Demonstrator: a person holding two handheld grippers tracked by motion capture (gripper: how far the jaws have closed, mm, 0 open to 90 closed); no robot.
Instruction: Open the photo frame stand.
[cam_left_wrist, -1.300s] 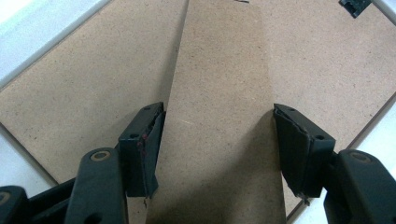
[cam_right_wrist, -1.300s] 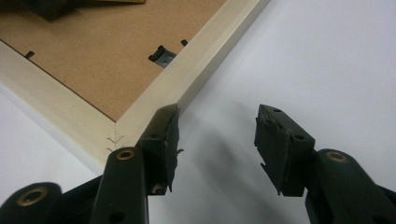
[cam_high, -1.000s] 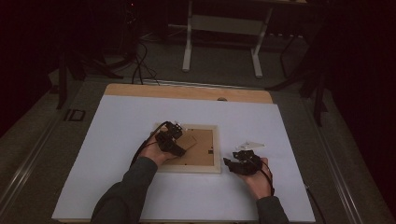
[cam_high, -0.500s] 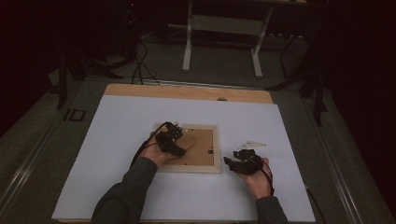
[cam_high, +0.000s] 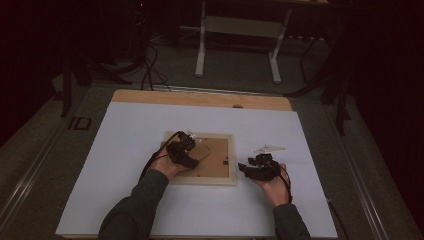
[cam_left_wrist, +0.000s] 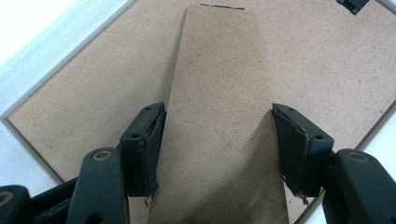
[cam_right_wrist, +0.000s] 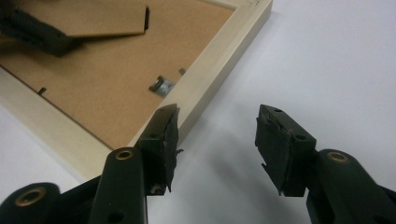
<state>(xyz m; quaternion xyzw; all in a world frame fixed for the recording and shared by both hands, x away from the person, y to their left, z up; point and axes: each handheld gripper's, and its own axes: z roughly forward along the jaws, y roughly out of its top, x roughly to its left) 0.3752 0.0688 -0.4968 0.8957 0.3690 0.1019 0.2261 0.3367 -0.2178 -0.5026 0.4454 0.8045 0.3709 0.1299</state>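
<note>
Inspection finds the pale wooden picture frame (cam_high: 201, 159) lying face down mid-table, brown fibreboard backing up. Left gripper (cam_left_wrist: 217, 135) straddles the brown fibreboard easel stand (cam_left_wrist: 219, 116), jaws wide, apparently to lift it. Right gripper (cam_right_wrist: 217, 140) waits open-jawed beside the frame's right edge.

- Left tongs (cam_high: 186, 150) sit at the end of a sleeved forearm that comes in from the bottom edge and angles up to the right; the 2 jaws stand wide apart.
- Right tongs (cam_high: 257, 167) lie low in an upturned hand, pointing left, jaws parted with nothing between them.
- The 2 hands are well apart.
</note>
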